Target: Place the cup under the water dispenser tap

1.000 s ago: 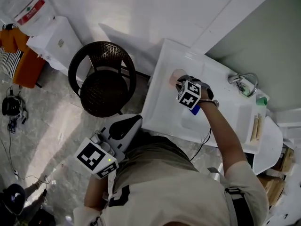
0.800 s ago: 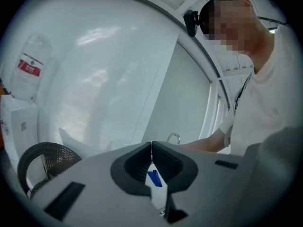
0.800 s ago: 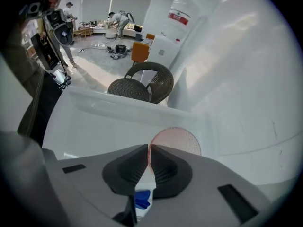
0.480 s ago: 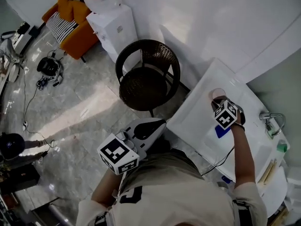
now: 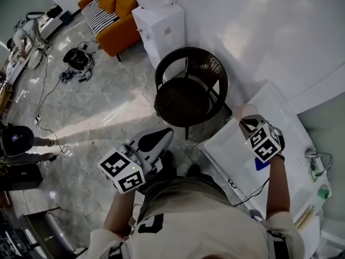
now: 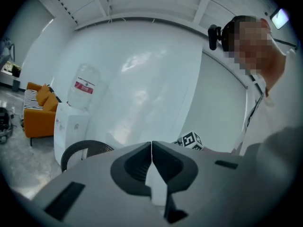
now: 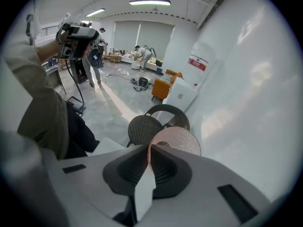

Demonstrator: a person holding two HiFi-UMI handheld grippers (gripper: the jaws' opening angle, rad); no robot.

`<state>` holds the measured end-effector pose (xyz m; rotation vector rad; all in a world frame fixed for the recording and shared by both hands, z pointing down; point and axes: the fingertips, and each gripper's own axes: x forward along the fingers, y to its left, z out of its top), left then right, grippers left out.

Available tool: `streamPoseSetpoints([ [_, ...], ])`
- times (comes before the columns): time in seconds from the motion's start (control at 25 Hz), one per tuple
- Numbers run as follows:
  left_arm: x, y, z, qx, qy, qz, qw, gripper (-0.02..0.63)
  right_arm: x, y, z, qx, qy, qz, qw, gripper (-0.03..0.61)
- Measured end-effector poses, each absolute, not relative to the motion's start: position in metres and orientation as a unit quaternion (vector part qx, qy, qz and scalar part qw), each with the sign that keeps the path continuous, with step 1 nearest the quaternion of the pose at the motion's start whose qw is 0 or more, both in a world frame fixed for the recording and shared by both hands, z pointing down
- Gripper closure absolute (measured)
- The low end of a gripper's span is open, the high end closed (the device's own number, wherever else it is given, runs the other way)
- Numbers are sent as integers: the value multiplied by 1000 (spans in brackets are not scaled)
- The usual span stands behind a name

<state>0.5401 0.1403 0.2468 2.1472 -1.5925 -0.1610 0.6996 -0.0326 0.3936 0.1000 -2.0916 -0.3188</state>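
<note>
The fingers [image 7: 165,170] of the right gripper [image 7: 149,148] are pressing almost together, pinching the thin rim of the pink translucent cup [image 7: 179,140] between them. In the head view the cup [image 5: 243,111] is hanging in that grip over the corner of the white desk [image 5: 232,150], close to the dark wicker chair [image 5: 188,85] and well apart from the water dispenser [image 5: 159,20] by the wall. The fingers [image 6: 135,162] of the left gripper [image 6: 151,145] are meeting with nothing between them. The bottle [image 7: 201,60] on the dispenser is wearing a red label with white print, too small to read.
</note>
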Motion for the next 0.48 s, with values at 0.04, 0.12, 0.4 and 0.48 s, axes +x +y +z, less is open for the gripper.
streamPoseSetpoints([
  [0.04, 535, 142, 245, 780, -580, -62, 225, 557, 691, -28, 390, 35, -862, -136, 487, 541],
  [0.12, 521, 147, 246, 779, -584, -69, 219, 557, 673, -21, 384, 27, -863, -143, 483, 541],
  [0.4, 421, 179, 255, 779, -599, -42, 182, 557, 578, 5, 373, 27, -860, -161, 484, 541],
  [0.48, 376, 195, 257, 775, -606, -29, 175, 557, 541, 17, 363, 34, -864, -159, 477, 541],
])
